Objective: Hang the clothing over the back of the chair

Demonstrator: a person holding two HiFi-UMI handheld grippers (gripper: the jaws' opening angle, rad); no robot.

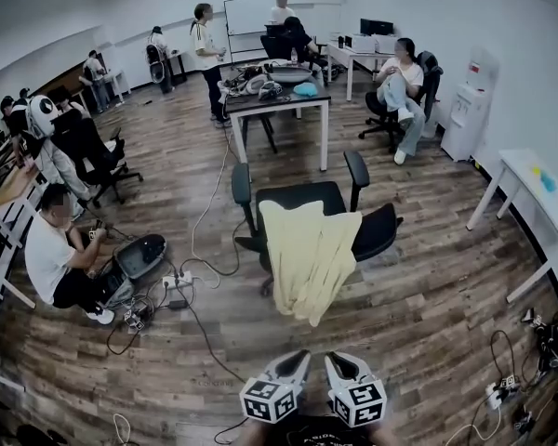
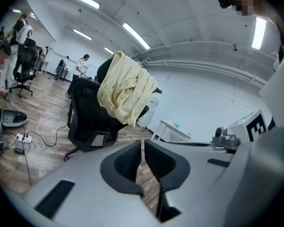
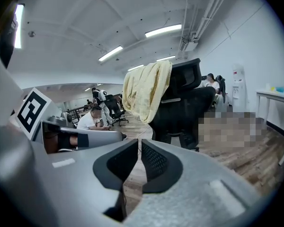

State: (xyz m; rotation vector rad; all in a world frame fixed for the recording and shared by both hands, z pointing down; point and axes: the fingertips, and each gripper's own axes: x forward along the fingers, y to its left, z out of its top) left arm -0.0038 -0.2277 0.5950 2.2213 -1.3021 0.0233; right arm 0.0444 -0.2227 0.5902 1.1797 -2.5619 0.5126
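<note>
Head view: the pale yellow cloth garment lies draped over the backrest of the black mesh office chair. Left gripper view: the left gripper is short of the chair, jaws together on nothing. Right gripper view: the right gripper is likewise closed and empty (the hanging looks done, nothing left).

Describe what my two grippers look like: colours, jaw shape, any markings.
They match. The left gripper and the right gripper each have a smooth light-grey shell that tapers to two black, curved jaw pads with a fine grid texture. Each also carries a white marker cube printed with black square patterns.
</note>
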